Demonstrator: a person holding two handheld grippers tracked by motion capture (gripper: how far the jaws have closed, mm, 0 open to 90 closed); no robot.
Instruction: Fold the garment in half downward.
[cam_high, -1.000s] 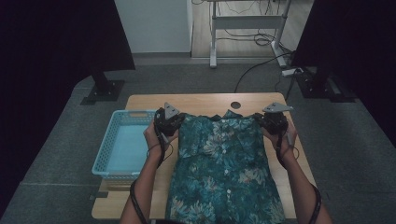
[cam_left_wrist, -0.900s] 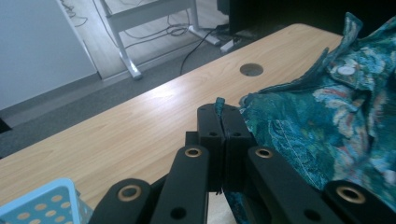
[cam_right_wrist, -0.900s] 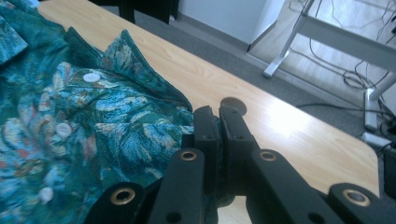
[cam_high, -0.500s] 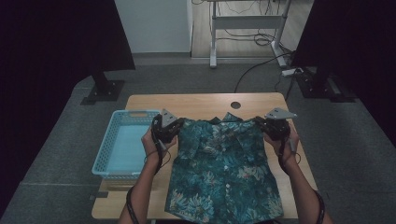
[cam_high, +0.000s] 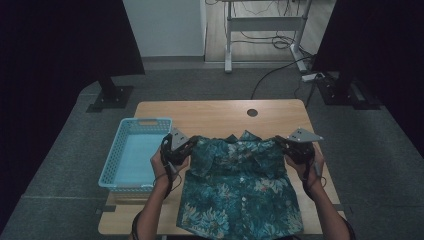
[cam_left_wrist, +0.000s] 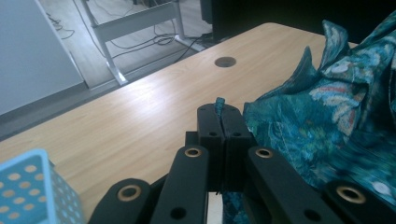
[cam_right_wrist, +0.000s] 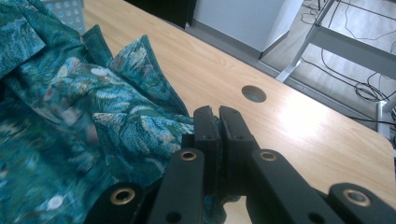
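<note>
A teal flower-print shirt (cam_high: 240, 190) lies front up on the wooden table (cam_high: 215, 115), collar toward the far edge, its hem hanging over the near edge. My left gripper (cam_high: 187, 146) is shut on the shirt's left shoulder; in the left gripper view a tip of cloth (cam_left_wrist: 219, 103) pokes out between the closed jaws of that gripper (cam_left_wrist: 221, 114). My right gripper (cam_high: 281, 145) is shut on the right shoulder, and the right gripper view has the shirt (cam_right_wrist: 70, 107) bunched to the left of the closed jaws (cam_right_wrist: 216, 116). Both shoulders are lifted slightly and folded back.
A light-blue plastic basket (cam_high: 134, 155) stands at the table's left edge, close to my left hand. A round cable hole (cam_high: 252, 112) sits in the far part of the table. Beyond the table are a metal desk frame (cam_high: 265, 25) and floor cables.
Both grippers have pulled the shirt's shoulders toward the near edge of the table, and the hem has slid further over that edge. The jaws stayed shut.
</note>
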